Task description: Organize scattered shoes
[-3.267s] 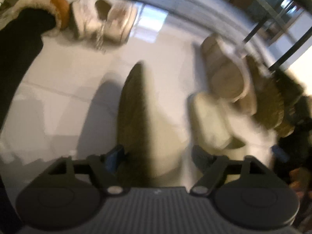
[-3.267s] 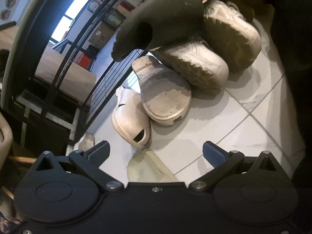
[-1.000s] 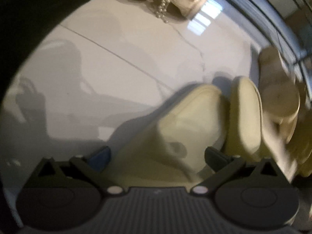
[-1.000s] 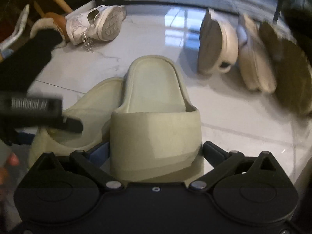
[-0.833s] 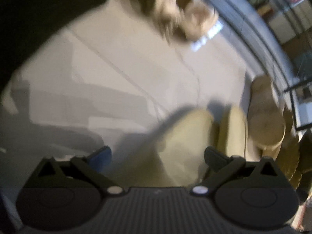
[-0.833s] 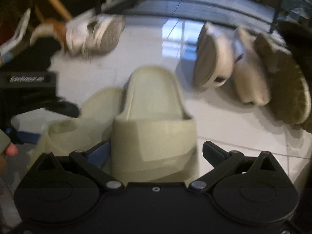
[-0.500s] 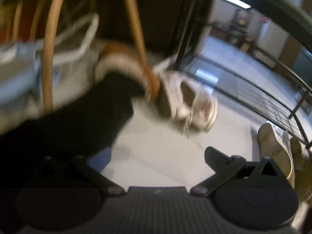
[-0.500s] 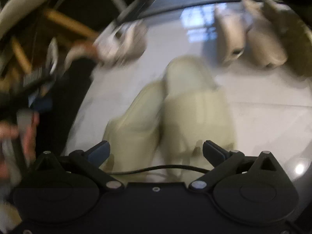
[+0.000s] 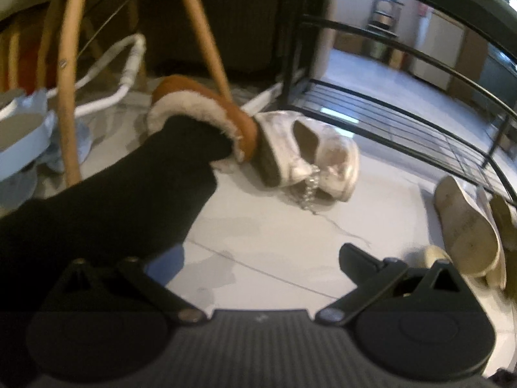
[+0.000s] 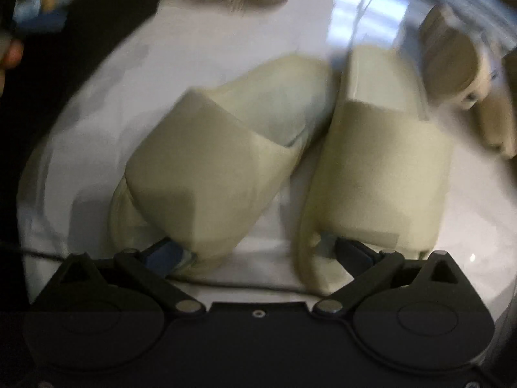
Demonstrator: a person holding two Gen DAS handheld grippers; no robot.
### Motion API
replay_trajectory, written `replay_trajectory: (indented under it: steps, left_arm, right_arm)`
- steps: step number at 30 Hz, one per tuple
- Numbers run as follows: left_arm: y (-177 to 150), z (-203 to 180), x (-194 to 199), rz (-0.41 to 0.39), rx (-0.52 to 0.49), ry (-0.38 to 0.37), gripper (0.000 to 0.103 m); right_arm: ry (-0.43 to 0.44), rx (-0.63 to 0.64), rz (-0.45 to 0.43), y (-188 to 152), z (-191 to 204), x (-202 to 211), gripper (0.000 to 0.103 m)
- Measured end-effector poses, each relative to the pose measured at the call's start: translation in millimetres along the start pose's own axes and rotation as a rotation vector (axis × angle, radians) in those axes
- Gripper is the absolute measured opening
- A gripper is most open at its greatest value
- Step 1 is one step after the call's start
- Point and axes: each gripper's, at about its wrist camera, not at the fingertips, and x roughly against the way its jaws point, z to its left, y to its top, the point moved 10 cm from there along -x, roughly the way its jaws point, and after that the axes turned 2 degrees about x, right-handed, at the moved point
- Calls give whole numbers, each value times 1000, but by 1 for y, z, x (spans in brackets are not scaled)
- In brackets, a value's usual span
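Left wrist view: the left gripper (image 9: 260,258) has its jaws wide apart and empty above the pale tiled floor (image 9: 274,223), with a white sneaker (image 9: 310,158) on its side ahead beside a tan fur-lined slipper (image 9: 206,113). Right wrist view, blurred: the right gripper (image 10: 258,252) has its jaws wide apart, the tips overlapping the near ends of two pale green slides (image 10: 226,148) lying side by side on the floor; whether they touch cannot be told.
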Motion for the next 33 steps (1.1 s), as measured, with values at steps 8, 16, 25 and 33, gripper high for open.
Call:
replay_trajectory:
  steps: [8, 16, 25, 33]
  left_arm:
    - [-5, -1, -3, 32, 7, -15, 102]
    - [-10, -6, -7, 53, -21, -17, 102]
    - [-14, -4, -12, 80, -16, -5, 102]
    - [-15, -4, -12, 83, -16, -6, 102]
  right_arm:
    - [1, -203, -108, -3, -36, 21, 103]
    - [84, -254, -108, -10, -21, 27, 103]
    - [5, -239, 18, -12, -14, -6, 103]
    - [-135, -203, -227, 12, -30, 1, 103]
